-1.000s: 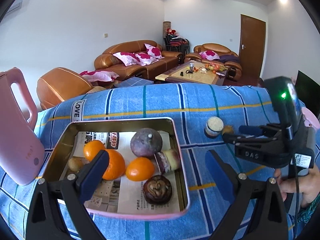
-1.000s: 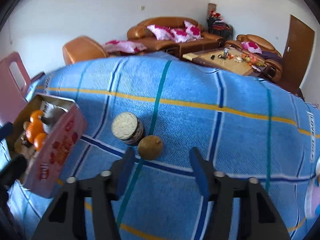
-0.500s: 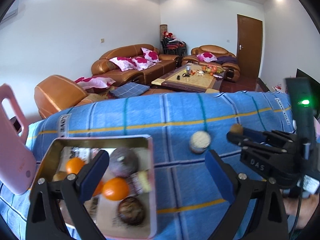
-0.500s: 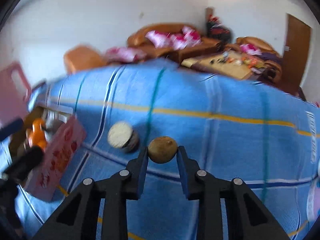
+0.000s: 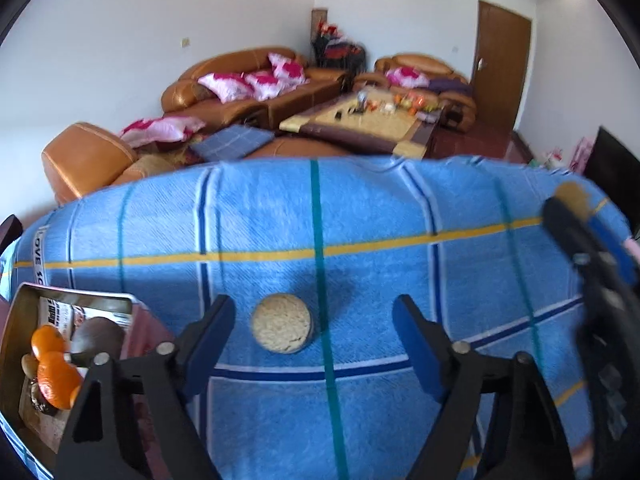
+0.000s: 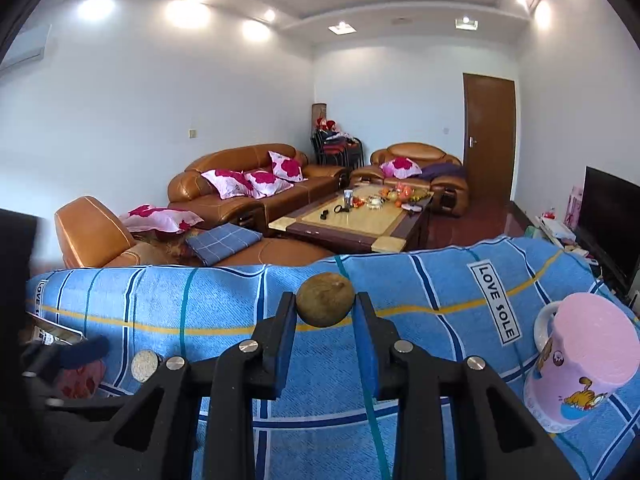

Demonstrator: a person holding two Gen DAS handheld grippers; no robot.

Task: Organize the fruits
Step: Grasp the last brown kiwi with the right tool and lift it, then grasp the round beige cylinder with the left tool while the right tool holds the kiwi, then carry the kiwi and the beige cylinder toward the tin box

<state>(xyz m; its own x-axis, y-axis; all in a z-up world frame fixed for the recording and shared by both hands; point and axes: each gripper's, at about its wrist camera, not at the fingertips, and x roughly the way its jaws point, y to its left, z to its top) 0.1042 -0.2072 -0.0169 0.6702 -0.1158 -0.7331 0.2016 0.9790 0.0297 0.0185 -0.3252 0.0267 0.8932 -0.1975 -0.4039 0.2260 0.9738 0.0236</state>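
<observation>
Pickup of the small round brown fruit (image 6: 325, 299) is done: a second ago it lay on the blue striped tablecloth (image 5: 380, 216) just beside the cut fruit with the pale cream face (image 5: 281, 329), ahead of spread jaws; now the right gripper (image 6: 325, 330) is clenched on it, blue pads pressing both sides, and it shows against the cloth's far edge rather than resting on the cloth. The right wrist view has swung from looking down at the cloth to nearly level with the room. Judgement: lift complete, and carrying it left to the tin is the likely next step. The left gripper (image 5: 312, 344) has left the metal tin tray lined with newspaper (image 5: 16, 320), which filled its view a second ago and now sits at the near left edge, holding oranges (image 5: 54, 376) and a dark purple round fruit (image 5: 98, 338). Its jaws have just been closing partway, yet they remain released: nothing is gripped. The cut fruit lies on the cloth between the two fingers, nearer the left one, clear of both pads and slightly beyond the tips. Judgement: left side is lining up on this piece; it needs to advance and centre before closing. A pink cartoon-print mug (image 6: 580, 364) stands at the near right, well apart from both fruits.
</observation>
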